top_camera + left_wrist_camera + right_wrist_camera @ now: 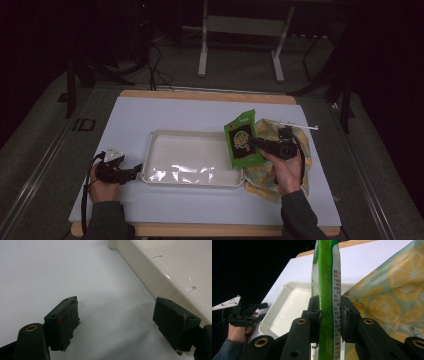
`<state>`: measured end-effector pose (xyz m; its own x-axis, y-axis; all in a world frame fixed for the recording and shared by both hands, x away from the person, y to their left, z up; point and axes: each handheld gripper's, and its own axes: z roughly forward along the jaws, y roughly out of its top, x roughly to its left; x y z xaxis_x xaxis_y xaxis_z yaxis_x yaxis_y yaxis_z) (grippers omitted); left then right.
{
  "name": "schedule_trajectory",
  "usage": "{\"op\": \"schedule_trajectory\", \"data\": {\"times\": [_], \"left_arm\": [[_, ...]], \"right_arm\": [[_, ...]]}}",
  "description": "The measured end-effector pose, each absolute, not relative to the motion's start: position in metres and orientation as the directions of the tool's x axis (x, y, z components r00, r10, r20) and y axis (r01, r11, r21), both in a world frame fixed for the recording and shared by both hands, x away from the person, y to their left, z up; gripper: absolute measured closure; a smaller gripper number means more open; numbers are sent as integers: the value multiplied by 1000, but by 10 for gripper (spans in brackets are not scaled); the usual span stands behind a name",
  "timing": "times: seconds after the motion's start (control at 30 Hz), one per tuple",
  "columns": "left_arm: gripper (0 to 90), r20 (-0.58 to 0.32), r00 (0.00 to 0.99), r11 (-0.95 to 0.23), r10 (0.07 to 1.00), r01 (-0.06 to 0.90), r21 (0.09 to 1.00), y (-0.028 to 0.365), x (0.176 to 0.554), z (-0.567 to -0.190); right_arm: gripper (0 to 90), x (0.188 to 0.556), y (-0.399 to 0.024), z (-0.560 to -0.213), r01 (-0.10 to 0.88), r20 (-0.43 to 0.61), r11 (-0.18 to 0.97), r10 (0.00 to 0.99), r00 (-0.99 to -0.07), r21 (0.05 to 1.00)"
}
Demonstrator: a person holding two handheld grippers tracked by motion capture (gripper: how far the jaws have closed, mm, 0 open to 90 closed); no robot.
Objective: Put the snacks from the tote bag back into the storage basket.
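Green packet [325,290], bottom cut off, clenched in right claw [329,315]; left claw [116,322] released.

The packet's [325,287] top and bottom are cut off at twelve and six o'clock in the right gripper view; its small print is illegible. The patterned bag [285,160] lies partly hidden beneath the right hand [286,172]. The tray [160,277] runs off-frame at three o'clock in the left gripper view.

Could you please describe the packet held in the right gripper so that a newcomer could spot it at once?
Start at the white tray in the middle of the table; just past its right edge hangs the green snack packet, pinched by the right gripper. Its bright green and dark front sets it apart from the pale lemon-print bag beneath.
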<state>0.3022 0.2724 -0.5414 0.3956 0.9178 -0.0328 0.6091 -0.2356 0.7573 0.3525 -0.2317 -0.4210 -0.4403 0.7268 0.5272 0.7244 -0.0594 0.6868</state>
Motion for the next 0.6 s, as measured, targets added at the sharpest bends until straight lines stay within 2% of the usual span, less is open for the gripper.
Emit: {"op": "schedule_trajectory", "data": {"times": [0.6], "left_arm": [[211, -32, 396, -237, 918, 609, 757, 272, 302, -541]], "right_arm": [[729, 352, -218, -433, 734, 533, -56, 725, -436, 677]]}}
